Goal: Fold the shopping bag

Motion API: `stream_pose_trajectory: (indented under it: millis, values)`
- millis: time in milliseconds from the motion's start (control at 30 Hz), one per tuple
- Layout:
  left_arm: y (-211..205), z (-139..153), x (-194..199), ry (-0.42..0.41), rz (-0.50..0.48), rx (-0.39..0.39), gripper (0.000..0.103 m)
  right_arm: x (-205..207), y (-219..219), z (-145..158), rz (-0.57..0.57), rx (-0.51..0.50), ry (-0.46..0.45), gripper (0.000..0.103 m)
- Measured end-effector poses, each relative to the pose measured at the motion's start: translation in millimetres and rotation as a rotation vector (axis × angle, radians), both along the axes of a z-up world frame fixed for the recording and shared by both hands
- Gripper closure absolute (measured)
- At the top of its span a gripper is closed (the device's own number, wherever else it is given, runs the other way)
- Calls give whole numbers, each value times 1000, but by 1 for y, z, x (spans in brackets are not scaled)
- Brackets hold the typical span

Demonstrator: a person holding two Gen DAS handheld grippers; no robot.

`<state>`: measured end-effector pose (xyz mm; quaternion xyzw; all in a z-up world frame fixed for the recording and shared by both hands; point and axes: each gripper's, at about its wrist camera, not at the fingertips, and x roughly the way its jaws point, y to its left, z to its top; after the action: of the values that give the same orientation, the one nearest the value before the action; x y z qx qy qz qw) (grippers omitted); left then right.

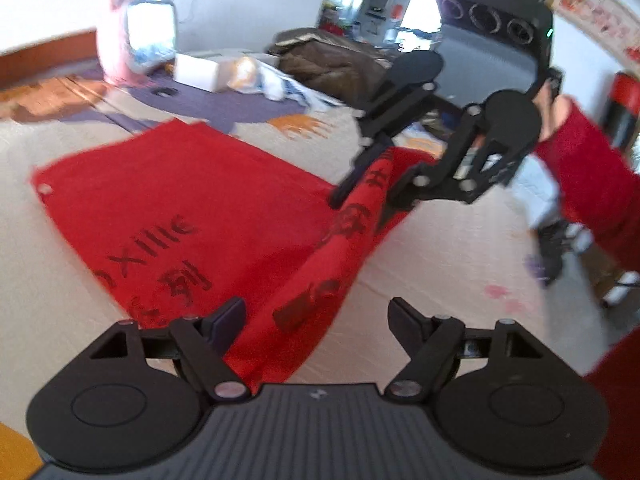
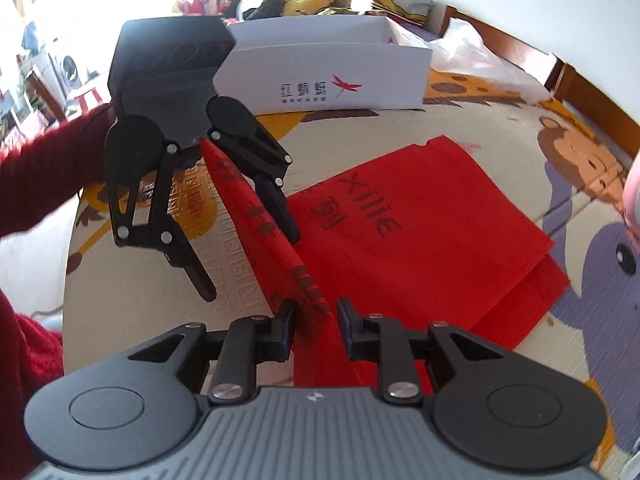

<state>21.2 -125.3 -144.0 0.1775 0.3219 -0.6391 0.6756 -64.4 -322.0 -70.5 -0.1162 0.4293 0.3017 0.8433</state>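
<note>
A red shopping bag (image 1: 180, 200) (image 2: 420, 220) with black lettering lies flat on a cartoon-print bed cover. One long side stands up as a raised fold (image 1: 320, 280) (image 2: 260, 208) that runs from one gripper to the other. My left gripper (image 1: 316, 316) (image 2: 248, 262) is wide open astride one end of the fold, and the cloth leans against one finger. My right gripper (image 2: 316, 312) (image 1: 364, 204) straddles the other end with its jaws narrow. The fold sits between its pads with a little slack on each side.
A white shoe box (image 2: 328, 68) and a clear plastic bag (image 2: 480, 64) lie beyond the bag. A pink backpack (image 1: 140, 32) and a brown coat (image 1: 328, 60) sit at the far side. A person's red sleeves (image 1: 592, 184) (image 2: 40, 168) show. The bed's edge (image 2: 72, 240) drops off beside the left gripper.
</note>
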Motion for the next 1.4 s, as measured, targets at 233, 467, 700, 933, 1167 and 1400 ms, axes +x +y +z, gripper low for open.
stream_pose_trajectory:
  millis: [233,467,700,933,1167,1400]
  values:
    - [-10,-4,-19,-174,39,27,25,12,-6,-4,-33,47,61,77]
    - [0,-2,4,-15,55,-30,24,46,-9,3,-47,19,128,72]
    - [9,-2,22,77,93,-59,23,69,2,8,1,-53,132,72]
    - [10,3,11,-15,93,-62,23,66,6,6,26,-60,128,72]
    - [15,16,-9,-173,94,-119,23,47,6,7,46,-60,115,72]
    - [4,6,-4,-50,51,-82,24,37,17,13,70,-109,86,69]
